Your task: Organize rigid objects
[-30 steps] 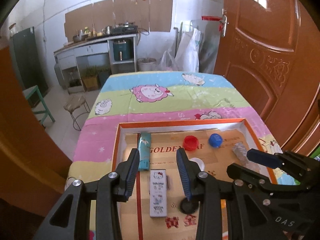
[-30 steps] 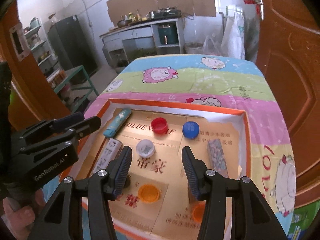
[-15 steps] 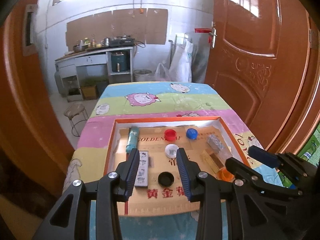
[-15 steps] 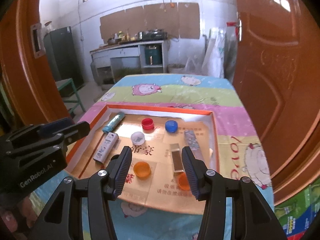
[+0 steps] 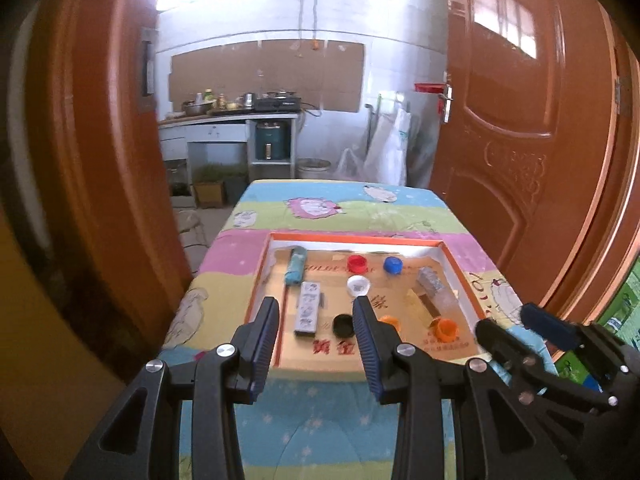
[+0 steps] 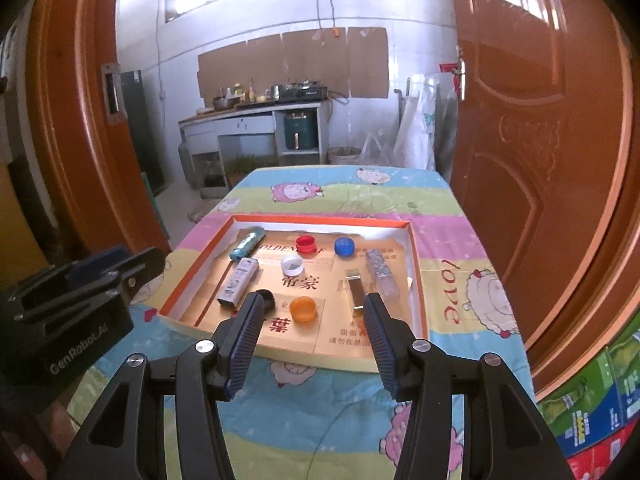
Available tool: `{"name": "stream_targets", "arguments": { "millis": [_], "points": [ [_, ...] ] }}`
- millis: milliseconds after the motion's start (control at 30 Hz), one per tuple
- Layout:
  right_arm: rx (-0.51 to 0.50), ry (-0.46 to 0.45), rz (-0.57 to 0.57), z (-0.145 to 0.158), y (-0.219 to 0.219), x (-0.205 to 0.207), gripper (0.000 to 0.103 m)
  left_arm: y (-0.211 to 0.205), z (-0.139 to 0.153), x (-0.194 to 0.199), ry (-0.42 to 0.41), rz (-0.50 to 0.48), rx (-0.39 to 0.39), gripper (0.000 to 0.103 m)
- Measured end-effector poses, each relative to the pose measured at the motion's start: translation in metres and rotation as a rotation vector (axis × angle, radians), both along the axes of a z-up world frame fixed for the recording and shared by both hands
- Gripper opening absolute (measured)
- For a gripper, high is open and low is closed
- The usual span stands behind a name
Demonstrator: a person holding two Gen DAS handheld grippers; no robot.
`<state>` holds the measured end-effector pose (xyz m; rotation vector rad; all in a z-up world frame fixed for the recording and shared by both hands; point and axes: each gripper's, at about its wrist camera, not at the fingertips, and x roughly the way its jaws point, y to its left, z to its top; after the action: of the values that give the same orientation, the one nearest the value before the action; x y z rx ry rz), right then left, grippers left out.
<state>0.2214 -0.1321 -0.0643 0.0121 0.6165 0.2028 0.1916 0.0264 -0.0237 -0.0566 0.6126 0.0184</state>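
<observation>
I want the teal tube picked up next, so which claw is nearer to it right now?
Left. The teal tube lies at the tray's far left; the left claw hangs before the tray's left side, while the right claw sits further right, before its middle. Both are empty.

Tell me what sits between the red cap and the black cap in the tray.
The white cap lies roughly between the red cap and the black cap, touching neither, over bare printed cardboard. The right wrist view shows it best.
</observation>
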Motion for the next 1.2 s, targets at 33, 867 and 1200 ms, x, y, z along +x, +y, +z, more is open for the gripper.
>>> {"name": "stream_targets", "arguments": {
  "millis": [33,867,1200],
  "points": [
    [-0.001,-0.004,-0.005,0.002,0.000,-0.004,0.054,0.001,0.001,-0.005,-0.002,0.008,-0.001,0.038],
    [-0.087,-0.150,-0.068,0.041,0.016,-0.115,0.054,0.004,0.031,-0.120,-0.091,-0.021,-0.017,0.038],
    [-0.086,-0.171,-0.052,0.046,0.021,-0.133,0.054,-0.005,0.038,-0.144,-0.097,-0.023,0.043,0.038]
  ]
}}
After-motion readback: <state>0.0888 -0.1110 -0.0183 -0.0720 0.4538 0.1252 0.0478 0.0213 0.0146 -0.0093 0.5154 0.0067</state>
